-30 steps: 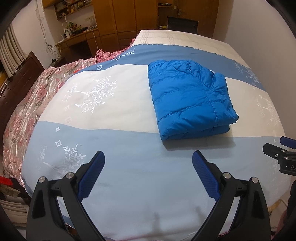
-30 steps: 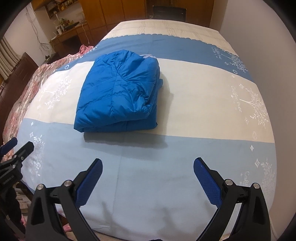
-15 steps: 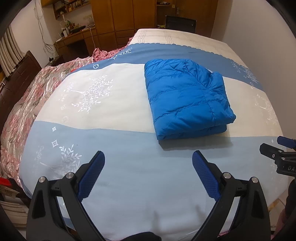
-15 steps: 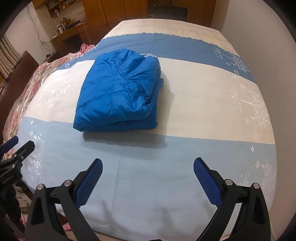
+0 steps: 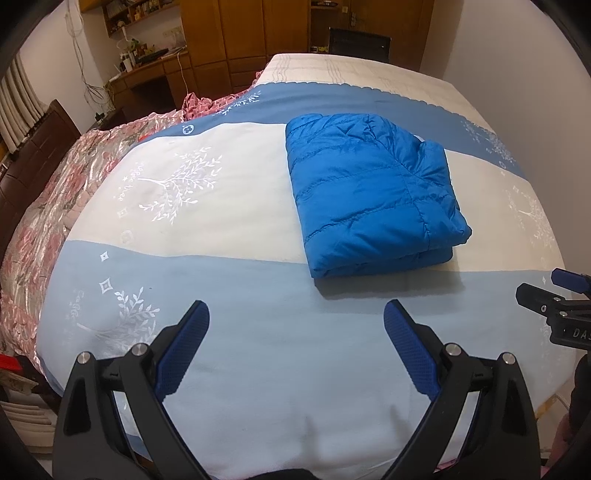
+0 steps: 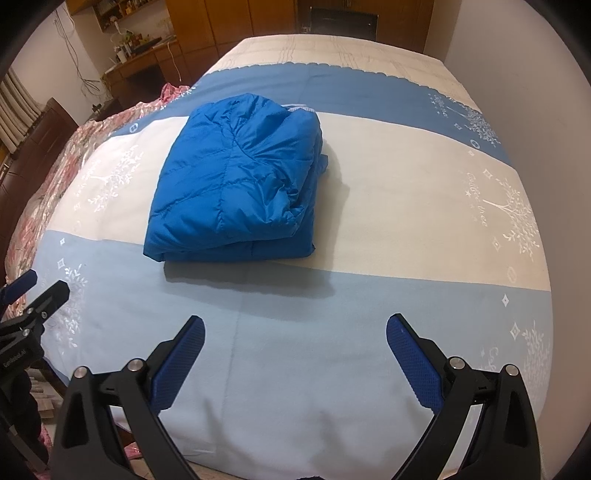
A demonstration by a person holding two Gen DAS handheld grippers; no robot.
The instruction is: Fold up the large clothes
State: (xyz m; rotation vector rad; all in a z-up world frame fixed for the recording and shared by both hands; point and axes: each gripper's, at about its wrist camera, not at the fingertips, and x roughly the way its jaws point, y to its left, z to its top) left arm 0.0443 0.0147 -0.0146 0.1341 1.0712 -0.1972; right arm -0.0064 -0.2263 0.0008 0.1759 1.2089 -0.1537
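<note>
I see the blue jacket (image 5: pixel 373 195) folded into a thick, puffy rectangle on the bed (image 5: pixel 258 354), lying across the cream band of the bedspread with its near edge at the pale blue band. Its shiny fabric is quilted in stitched rows and creased at the folds. Nothing lies between my tongs and the jacket; only smooth bedspread with white tree and leaf prints.

My left tongs (image 5: pixel 297 332) hang released over the near pale blue band, jaws spread wide and holding nothing, well short of the jacket. My right tongs (image 6: pixel 295 338) are likewise spread and empty over the same band. Both have black arms with blue, dimpled pads.

On the left side of the bed a glossy pink floral quilt (image 5: pixel 48 206) is bunched against a dark wooden headboard (image 5: pixel 33 147). Beyond the bed stand wooden cabinets (image 5: pixel 243 29) and a cluttered desk (image 5: pixel 147 70) with hanging cables.

In the right wrist view, the side of the left tongs carries small white lettering too blurred to read for certain.
</note>
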